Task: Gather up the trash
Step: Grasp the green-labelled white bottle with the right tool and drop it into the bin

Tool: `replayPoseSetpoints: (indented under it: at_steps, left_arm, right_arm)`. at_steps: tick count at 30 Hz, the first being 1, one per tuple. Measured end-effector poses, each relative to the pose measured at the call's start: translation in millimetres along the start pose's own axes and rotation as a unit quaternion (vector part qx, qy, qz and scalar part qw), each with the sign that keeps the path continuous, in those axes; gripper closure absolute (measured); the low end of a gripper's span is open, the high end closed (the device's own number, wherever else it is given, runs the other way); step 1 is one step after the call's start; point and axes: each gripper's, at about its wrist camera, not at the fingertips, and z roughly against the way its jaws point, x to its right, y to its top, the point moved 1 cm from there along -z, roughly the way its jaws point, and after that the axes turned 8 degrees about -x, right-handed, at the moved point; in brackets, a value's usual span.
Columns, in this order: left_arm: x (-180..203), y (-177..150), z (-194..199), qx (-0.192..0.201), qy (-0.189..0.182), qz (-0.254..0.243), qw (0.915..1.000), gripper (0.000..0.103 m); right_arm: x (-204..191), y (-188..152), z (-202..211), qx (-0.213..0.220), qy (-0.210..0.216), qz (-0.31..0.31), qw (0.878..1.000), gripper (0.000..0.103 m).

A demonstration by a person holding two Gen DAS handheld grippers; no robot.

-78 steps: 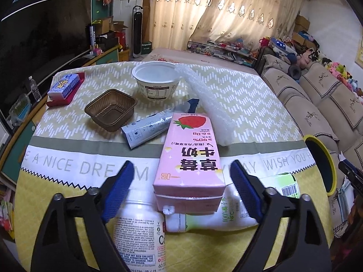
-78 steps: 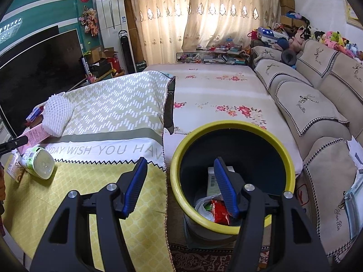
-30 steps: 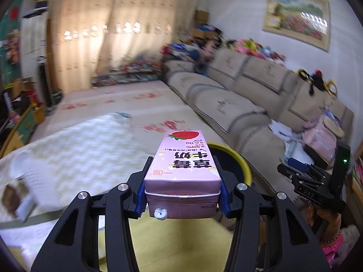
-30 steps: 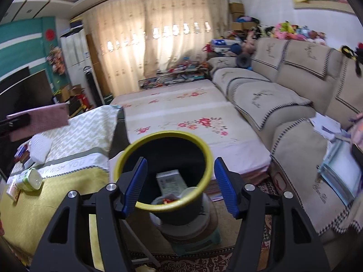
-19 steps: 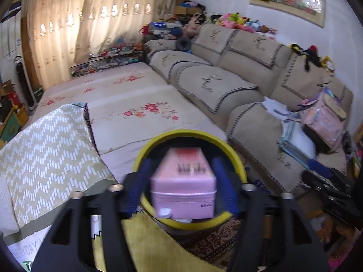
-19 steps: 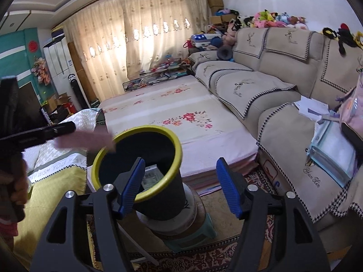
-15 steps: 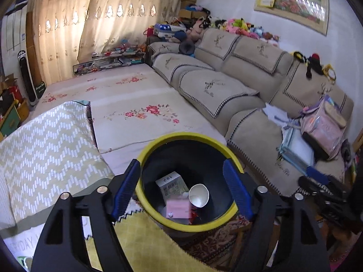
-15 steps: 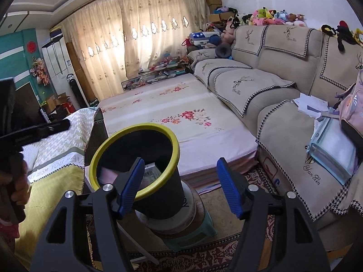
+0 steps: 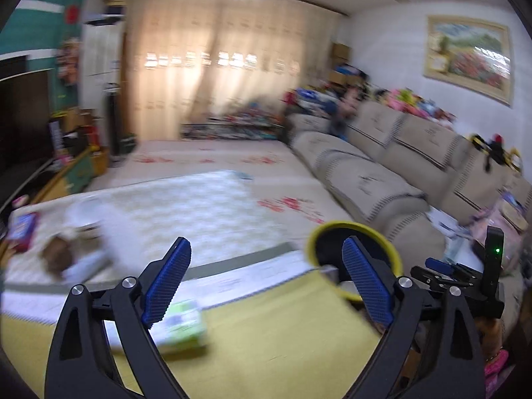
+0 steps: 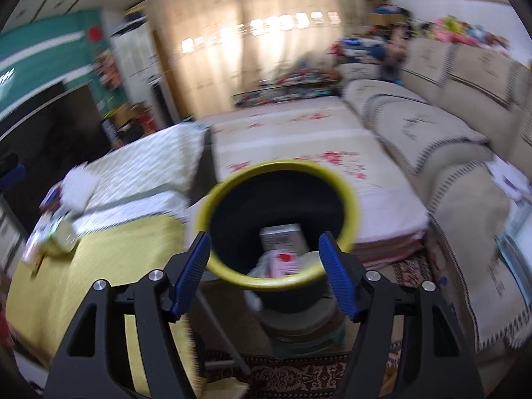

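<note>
Both the left gripper [image 9: 262,279] and right gripper [image 10: 264,274] are opening, nothing between the jaws; the pink carton [image 10: 284,262] lies in the yellow-rimmed bin [image 10: 353,206] off the table's [image 9: 266,332] right edge.

Beige sofa [image 9: 382,173], backlit curtains [image 9: 212,76]

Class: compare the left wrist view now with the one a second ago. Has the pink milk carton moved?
Yes. It has left the left gripper, whose jaws are opening with nothing between them, and now lies inside the yellow-rimmed bin, where the right wrist view shows the carton.
</note>
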Motion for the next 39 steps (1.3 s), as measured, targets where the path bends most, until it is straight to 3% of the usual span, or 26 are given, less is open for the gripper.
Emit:
replayPoseSetpoints:
  at_steps: [5,12,17,23,29,36,39]
  left_arm:
    - [-76,-30,62,0.023,0.091,0.057,0.9940,0.011]
    - [-151,-77,121,0.034,0.170,0.109,0.9787,0.011]
    - [-186,-104,132,0.024,0.180,0.144,0.9728,0.010]
    - [-180,-114,124,0.019,0.167,0.158,0.9730,0.010]
    - [-170,-110,116,0.015,0.162,0.153,0.9747,0.010]
    - [-172,-110,106,0.004,0.160,0.161,0.9739,0.010]
    - [-173,-111,105,0.005,0.161,0.165,0.9731,0.010]
  right_arm:
    - [-77,10,-20,-0.024,0.083,0.094,0.992,0.034]
    - [-183,12,-49,-0.064,0.188,0.229,0.953,0.029]
    - [-234,20,-66,-0.084,0.237,0.283,0.925,0.023]
    - [-265,31,-93,-0.111,0.259,0.330,0.901,0.018]
    - [-286,31,-111,-0.137,0.309,0.350,0.874,0.018]
    - [-301,28,-116,-0.144,0.324,0.365,0.861,0.020]
    - [-299,21,-113,-0.146,0.312,0.369,0.863,0.028]
